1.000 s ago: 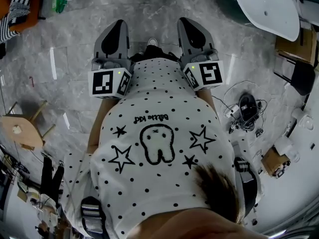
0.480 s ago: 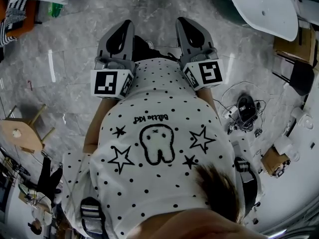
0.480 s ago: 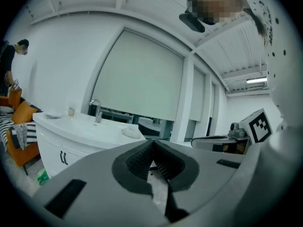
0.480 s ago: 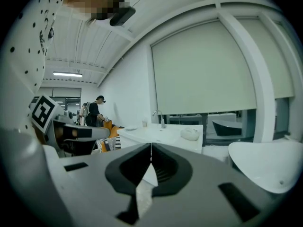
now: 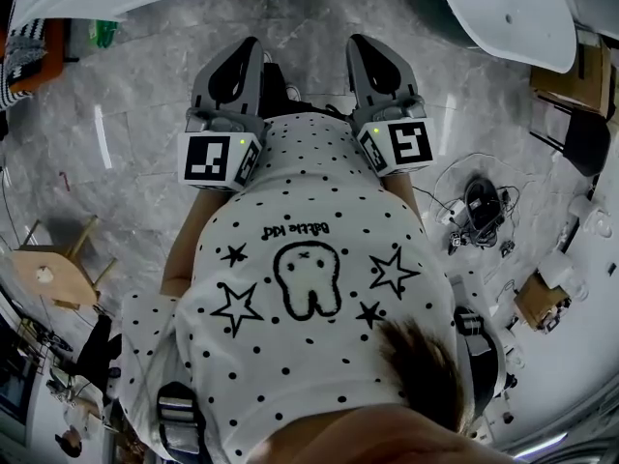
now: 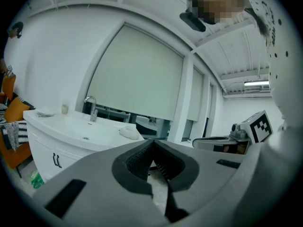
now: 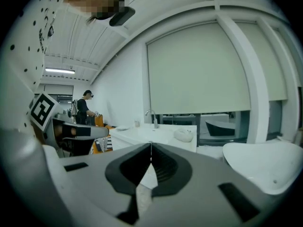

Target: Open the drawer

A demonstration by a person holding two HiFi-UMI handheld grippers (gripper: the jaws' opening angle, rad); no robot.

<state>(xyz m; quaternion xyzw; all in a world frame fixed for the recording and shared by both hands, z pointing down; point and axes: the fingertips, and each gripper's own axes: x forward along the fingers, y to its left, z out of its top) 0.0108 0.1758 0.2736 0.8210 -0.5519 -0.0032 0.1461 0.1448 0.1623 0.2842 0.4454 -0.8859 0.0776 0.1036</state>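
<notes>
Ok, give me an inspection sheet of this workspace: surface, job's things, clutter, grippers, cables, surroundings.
Surface: grey tiled floor; no worktable seen.
Job's things: white sink cabinet ahead, dark handles on its closed front; grippers not at it.
Clutter: wooden stool, cardboard boxes.
Grippers: left gripper and right gripper shut, nothing between the fingers.
Cables: cables tangled on the floor at the right.
Surroundings: white tub, window blind, another person.

White fabric shirt (image 5: 319, 191), black dots, stars and tooth outline; around it grey veined stone floor (image 5: 135, 104), grey plastic left gripper (image 6: 152, 143).
</notes>
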